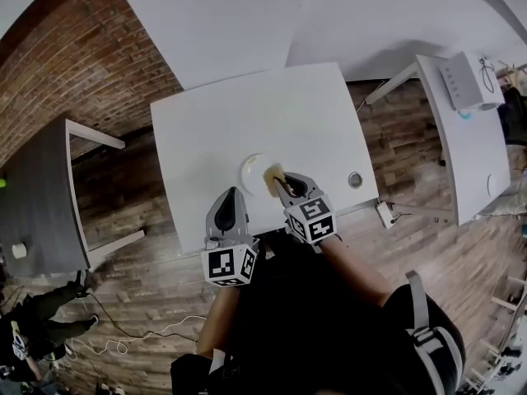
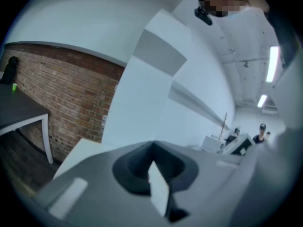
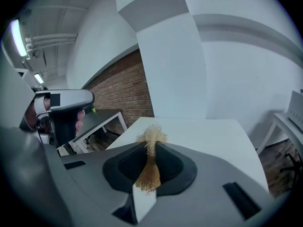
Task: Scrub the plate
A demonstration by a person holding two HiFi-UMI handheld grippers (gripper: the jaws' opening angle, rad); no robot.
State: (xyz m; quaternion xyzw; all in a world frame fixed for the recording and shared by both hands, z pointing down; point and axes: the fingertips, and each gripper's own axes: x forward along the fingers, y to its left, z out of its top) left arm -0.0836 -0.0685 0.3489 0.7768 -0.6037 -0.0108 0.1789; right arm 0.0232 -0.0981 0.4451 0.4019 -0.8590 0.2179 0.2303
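Two grippers reach over my white table [image 1: 247, 113]. My right gripper [image 1: 281, 184] is clamped on a tan, fibrous scrubber [image 1: 272, 175], whose tuft sits at the right rim of the white plate [image 1: 252, 171], near the table's front edge. My left gripper [image 1: 231, 194] is closed on nothing, just beside the plate.

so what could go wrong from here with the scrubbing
1. The plate lies loose on the white table. The left gripper is shut on nothing and does not steady it, so scrubbing strokes may push the plate across the table.
2. The right gripper pinches the scrubber by a thin strand, with its tuft sticking out past the jaws. Hard strokes might pull it free.
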